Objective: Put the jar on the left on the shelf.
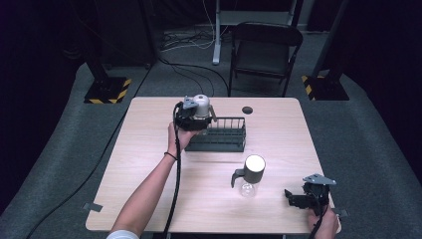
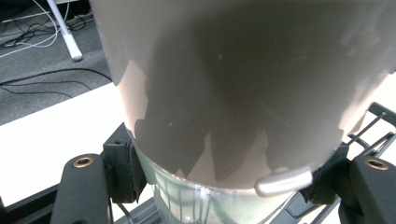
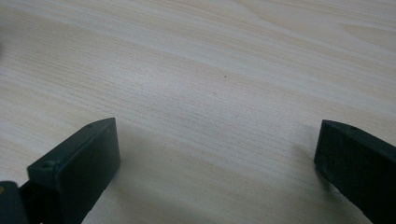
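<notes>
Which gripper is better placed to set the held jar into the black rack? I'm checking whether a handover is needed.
Left. The left gripper is shut on the grey-lidded jar right at the black rack. The right gripper rests open near the table's front corner, holding nothing.

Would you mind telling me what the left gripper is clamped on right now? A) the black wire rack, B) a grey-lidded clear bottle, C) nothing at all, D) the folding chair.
B: in the left gripper view the left gripper has both pads pressed on a grey-lidded clear bottle, held above the black wire rack.
</notes>
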A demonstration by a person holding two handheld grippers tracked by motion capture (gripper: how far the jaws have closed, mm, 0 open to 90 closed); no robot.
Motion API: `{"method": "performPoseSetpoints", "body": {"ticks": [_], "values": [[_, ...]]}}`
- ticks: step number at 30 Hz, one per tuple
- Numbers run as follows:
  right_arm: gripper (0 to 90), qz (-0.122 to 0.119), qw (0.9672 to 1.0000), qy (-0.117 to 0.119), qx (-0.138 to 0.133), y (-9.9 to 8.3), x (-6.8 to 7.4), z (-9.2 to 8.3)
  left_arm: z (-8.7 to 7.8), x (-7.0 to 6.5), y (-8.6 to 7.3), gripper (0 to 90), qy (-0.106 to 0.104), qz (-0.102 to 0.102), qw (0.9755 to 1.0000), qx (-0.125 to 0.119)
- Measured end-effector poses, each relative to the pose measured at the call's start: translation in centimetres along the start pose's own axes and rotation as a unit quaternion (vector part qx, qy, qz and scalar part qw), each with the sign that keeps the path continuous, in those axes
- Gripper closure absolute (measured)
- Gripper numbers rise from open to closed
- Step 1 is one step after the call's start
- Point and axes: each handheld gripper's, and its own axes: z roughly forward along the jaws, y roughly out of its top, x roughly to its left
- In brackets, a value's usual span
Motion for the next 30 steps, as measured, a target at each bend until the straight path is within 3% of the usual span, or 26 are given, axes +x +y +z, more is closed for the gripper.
{"method": "performPoseSetpoints", "body": {"ticks": [30], "values": [[0.0,0.000,1.0000,0.000,0.000,0.0,0.0,0.0,1.1,-0.1,-0.6,30.9,0.000,-0.005,1.0000,0.008]]}}
